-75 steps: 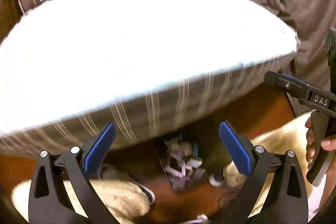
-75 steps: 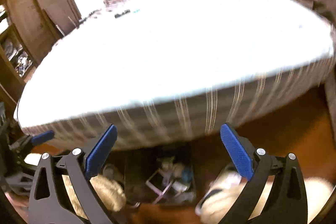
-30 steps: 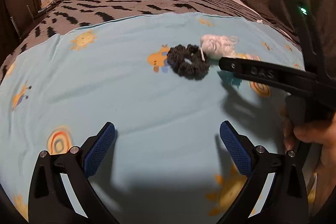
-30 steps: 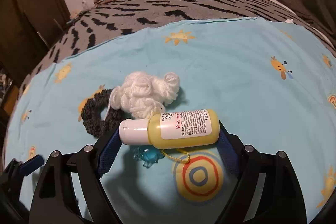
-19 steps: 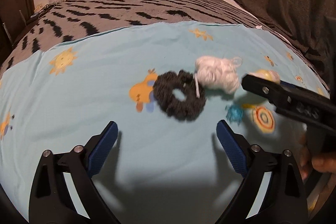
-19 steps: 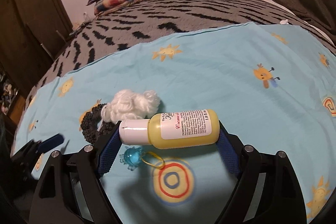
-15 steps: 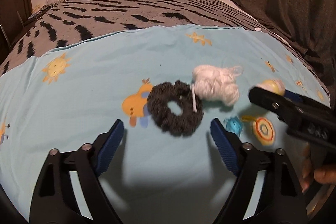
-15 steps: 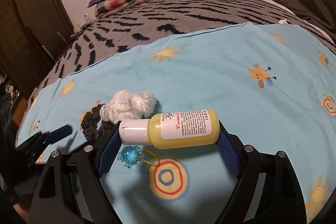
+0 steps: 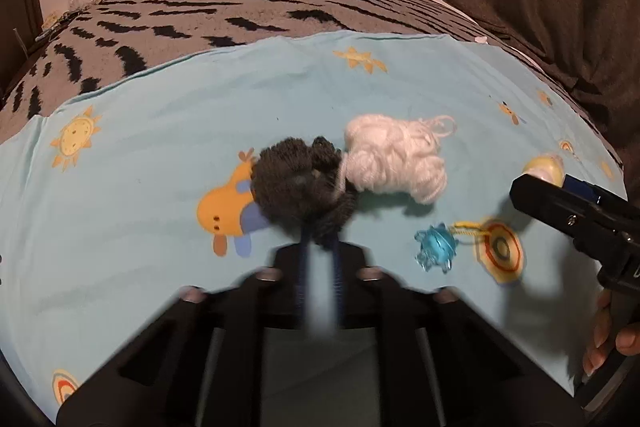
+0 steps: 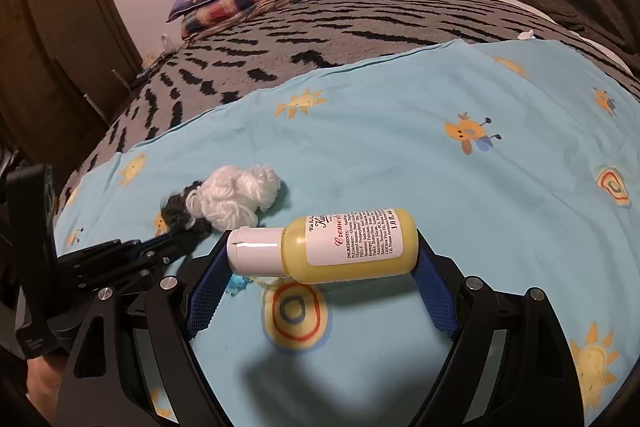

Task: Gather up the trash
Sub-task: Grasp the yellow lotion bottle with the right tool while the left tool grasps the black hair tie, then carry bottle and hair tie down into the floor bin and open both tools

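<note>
Tongs on my left (image 9: 318, 247) just closed, pinching the fuzzy dark scrunchie (image 9: 302, 183); right tongs (image 10: 320, 267) clamp a yellow white-capped bottle (image 10: 332, 247).

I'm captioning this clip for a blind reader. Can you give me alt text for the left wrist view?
The left gripper, its jaws just closed, pinches the near edge of a dark grey scrunchie on a light blue printed sheet. A wad of white yarn touches the scrunchie, a blue plastic charm lies nearby, and the right gripper enters from the right.
</note>
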Demonstrator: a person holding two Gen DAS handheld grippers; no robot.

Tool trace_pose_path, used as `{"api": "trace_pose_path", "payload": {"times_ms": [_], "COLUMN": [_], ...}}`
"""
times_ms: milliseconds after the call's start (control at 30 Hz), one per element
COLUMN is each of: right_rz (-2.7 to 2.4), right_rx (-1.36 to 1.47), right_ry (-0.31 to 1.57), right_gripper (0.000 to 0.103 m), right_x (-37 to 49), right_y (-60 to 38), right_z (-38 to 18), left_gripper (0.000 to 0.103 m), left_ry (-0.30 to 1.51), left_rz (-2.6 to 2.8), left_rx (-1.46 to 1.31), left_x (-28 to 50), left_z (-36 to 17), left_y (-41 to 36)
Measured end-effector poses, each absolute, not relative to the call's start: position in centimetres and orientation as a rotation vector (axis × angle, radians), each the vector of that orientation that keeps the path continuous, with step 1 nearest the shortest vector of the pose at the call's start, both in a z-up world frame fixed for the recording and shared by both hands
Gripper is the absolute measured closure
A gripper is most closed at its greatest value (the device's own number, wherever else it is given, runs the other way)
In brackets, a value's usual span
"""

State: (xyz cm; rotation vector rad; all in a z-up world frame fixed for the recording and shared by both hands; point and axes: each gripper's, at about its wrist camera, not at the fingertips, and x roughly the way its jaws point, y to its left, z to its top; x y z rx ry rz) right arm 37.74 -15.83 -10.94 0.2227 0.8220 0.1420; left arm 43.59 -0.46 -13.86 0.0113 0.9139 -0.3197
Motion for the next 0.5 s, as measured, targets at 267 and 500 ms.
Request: {"api": "trace_pose_path", "payload": {"times_ms": [267,500], "right_rz": [0.152,0.168], "right_rx": [0.222,0.219], "right_ry": [0.810,0.790], "right_gripper": [0.019,0.019], "right_x": [35.0,31.2], "right_y": [-16.2,-16.4], "right_z": [-9.8,-8.2], "left_gripper": [0.102,0.102], "left_ry": [0.865,0.828], "left_rz": [-0.323,-0.311], "left_rx": [0.009,0.021], "left_x": [41.3,36.5], "left_z": [-12.6,-10.1], "left_y": [-0.3,-0.1]}}
